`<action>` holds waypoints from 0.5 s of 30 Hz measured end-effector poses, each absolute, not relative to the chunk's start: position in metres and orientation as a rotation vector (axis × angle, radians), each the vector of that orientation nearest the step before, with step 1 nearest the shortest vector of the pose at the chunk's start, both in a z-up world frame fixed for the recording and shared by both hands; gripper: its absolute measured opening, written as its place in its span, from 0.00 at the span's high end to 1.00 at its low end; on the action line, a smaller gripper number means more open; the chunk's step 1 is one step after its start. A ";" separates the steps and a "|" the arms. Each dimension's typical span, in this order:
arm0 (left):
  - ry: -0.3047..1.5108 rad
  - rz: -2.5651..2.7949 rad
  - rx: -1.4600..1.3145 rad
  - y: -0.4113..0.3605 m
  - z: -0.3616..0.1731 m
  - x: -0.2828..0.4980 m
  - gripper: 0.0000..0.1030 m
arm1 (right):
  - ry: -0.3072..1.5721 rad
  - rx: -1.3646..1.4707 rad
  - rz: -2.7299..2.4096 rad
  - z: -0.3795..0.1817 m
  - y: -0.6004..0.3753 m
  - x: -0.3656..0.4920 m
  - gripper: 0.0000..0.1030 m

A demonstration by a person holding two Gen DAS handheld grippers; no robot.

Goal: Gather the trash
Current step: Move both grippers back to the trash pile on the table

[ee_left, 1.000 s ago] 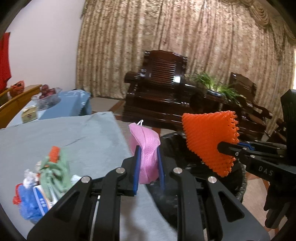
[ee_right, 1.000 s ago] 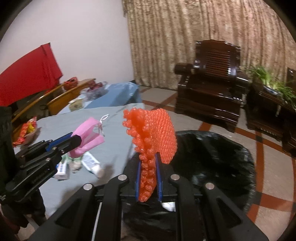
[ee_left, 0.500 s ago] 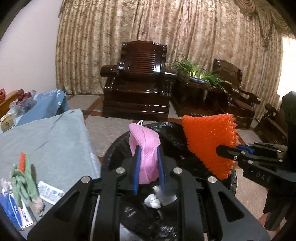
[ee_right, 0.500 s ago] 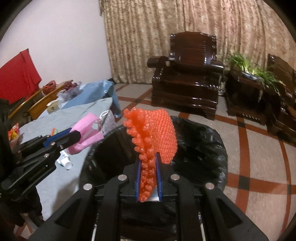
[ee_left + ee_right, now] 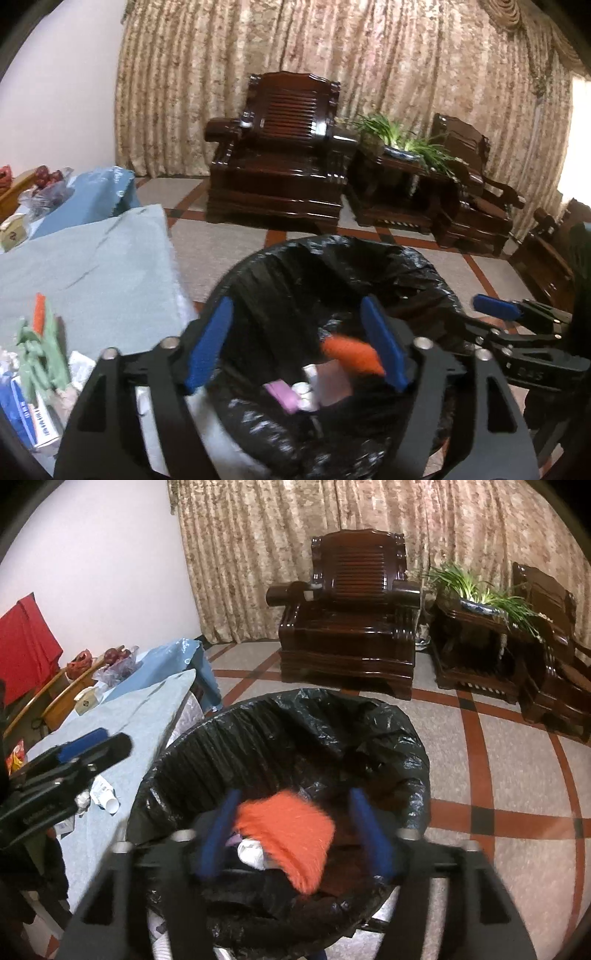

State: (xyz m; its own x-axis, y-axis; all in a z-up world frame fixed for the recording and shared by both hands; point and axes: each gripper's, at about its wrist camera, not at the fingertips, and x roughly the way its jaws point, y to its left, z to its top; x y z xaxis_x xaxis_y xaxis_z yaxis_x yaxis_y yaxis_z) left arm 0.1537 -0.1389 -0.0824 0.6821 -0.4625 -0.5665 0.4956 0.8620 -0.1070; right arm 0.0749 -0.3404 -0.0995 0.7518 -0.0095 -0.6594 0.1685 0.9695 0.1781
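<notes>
A bin lined with a black bag (image 5: 369, 258) (image 5: 295, 716) stands beside the table. My left gripper (image 5: 295, 343) is open and empty above the bin mouth. My right gripper (image 5: 295, 834) is open and empty above the bin too. The orange foam net (image 5: 288, 834) (image 5: 351, 350) is falling, blurred, into the bin. The pink mask (image 5: 282, 395) lies inside the bin among white scraps. More trash lies on the table: a green and orange glove (image 5: 40, 343), a blue and white packet (image 5: 29, 413), a small white tube (image 5: 103, 794).
The table has a light blue cloth (image 5: 92, 266) (image 5: 140, 716). Dark wooden armchairs (image 5: 280, 166) (image 5: 354, 627) and a plant stand (image 5: 402, 147) stand on the tiled floor before a curtain. Fruit and a box sit at the table's far end (image 5: 110, 664).
Both grippers have opened over the bin. The pink mask has dropped into it and the orange net is falling in.
</notes>
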 end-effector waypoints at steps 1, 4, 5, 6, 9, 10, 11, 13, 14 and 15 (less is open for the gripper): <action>0.614 -0.508 0.064 -0.133 -0.081 0.153 0.13 | 0.712 0.226 -0.106 -0.099 -0.336 0.074 0.20; 0.614 -0.467 0.063 -0.113 -0.076 0.151 0.12 | 0.694 0.206 -0.094 -0.094 -0.325 0.073 0.09; 0.614 -0.450 0.060 -0.105 -0.074 0.151 0.12 | 0.682 0.202 -0.079 -0.091 -0.318 0.072 0.07; 0.613 -0.431 0.055 -0.097 -0.072 0.151 0.12 | 0.676 0.200 -0.069 -0.088 -0.316 0.074 0.06; 0.607 -0.373 0.031 -0.068 -0.065 0.149 0.11 | 0.651 0.179 -0.035 -0.080 -0.296 0.076 0.06; 0.603 -0.346 0.021 -0.054 -0.062 0.147 0.11 | 0.646 0.174 -0.026 -0.078 -0.288 0.078 0.06; 0.601 -0.330 0.018 -0.048 -0.061 0.146 0.11 | 0.644 0.167 -0.016 -0.077 -0.281 0.081 0.06; 0.595 -0.288 0.013 -0.029 -0.058 0.143 0.11 | 0.641 0.153 0.010 -0.075 -0.266 0.086 0.06; 0.593 -0.270 0.011 -0.020 -0.058 0.142 0.11 | 0.642 0.148 0.020 -0.075 -0.259 0.088 0.06; 0.592 -0.252 0.008 -0.011 -0.057 0.140 0.11 | 0.643 0.142 0.033 -0.075 -0.252 0.090 0.06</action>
